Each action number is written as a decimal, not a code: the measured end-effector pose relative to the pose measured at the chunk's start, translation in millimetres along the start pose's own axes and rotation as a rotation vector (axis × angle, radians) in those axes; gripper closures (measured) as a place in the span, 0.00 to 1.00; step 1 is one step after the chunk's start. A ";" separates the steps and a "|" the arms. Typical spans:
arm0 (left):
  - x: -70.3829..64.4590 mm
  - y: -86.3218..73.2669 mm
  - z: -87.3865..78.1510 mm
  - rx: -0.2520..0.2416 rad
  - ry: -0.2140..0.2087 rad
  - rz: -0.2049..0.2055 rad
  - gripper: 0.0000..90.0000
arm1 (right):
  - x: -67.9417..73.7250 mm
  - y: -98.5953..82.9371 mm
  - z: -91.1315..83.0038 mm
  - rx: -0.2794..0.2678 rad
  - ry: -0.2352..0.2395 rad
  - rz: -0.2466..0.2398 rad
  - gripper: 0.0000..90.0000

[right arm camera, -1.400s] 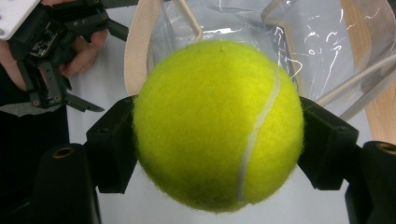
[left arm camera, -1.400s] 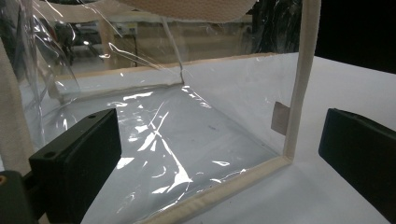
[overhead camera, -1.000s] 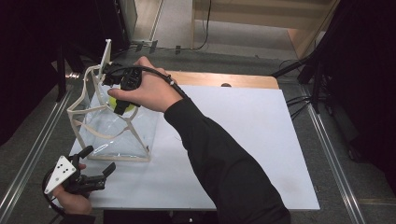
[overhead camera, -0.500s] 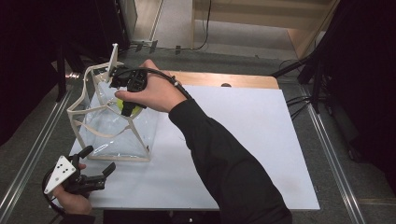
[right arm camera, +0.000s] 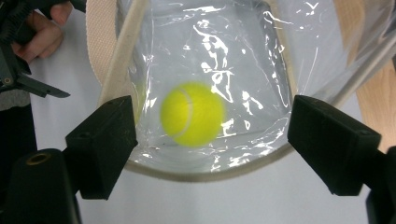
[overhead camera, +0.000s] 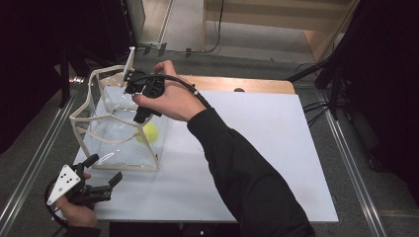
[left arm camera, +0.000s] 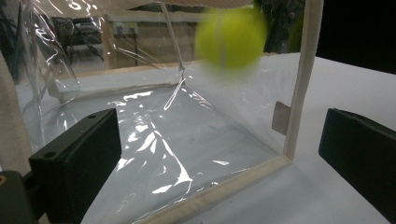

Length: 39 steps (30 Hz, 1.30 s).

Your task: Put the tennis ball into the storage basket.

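A yellow tennis ball (overhead camera: 148, 132) is blurred in mid-air inside a clear plastic bag with a cream fabric frame (overhead camera: 81, 111). My right gripper (overhead camera: 136, 98) is held above the bag's mouth, open, jaws pointing down. In the right gripper view the ball (right arm camera: 192, 114) lies below, between the wide-open jaws of my right gripper (right arm camera: 212, 140), over the bag's rim (right arm camera: 107, 56). My left gripper (overhead camera: 104, 169) rests open near the table's front left corner. Through its spread jaws (left arm camera: 219, 154) I see the bag's corner post (left arm camera: 303, 70) and the ball (left arm camera: 230, 37) high up inside.
The bag stands at the left of a white sheet (overhead camera: 257, 148) covering the table; a wooden strip (overhead camera: 237, 84) shows along the far edge. The hand on the left gripper (right arm camera: 42, 28) shows at the upper left of the right gripper view.
The right gripper held the ball over the bag a second ago; it has opened and the ball has dropped down into the bag. The left gripper stayed still.
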<state>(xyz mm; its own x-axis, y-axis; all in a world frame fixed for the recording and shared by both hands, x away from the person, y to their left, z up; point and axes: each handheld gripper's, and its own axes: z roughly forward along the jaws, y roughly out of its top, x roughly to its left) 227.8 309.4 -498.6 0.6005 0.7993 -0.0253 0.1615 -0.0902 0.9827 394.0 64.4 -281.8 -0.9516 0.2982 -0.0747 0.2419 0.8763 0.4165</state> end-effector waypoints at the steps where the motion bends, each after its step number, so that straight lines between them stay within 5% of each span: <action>1: 0.0 0.0 0.0 0.000 0.001 -0.001 0.00 | 0.4 -1.6 -1.7 -0.006 -0.005 0.002 0.11; 12: -0.4 0.1 0.5 0.003 0.000 0.005 0.00 | -2.5 -25.9 -15.1 -0.085 0.011 0.064 0.07; 16: -0.7 0.0 0.9 0.001 -0.002 0.005 0.00 | -3.4 -35.3 -14.5 -0.052 0.001 0.059 0.01; 39: -2.3 -0.1 1.7 0.008 0.000 0.012 0.00 | 5.2 -97.2 32.4 -0.055 0.006 0.096 0.00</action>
<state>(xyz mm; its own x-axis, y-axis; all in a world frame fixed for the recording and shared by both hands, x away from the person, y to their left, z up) 227.8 306.6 -498.9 0.6023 0.7982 -0.0137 0.1609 -0.1046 0.9814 371.7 -7.0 -352.0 -0.9257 0.3773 -0.0269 0.3213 0.8218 0.4706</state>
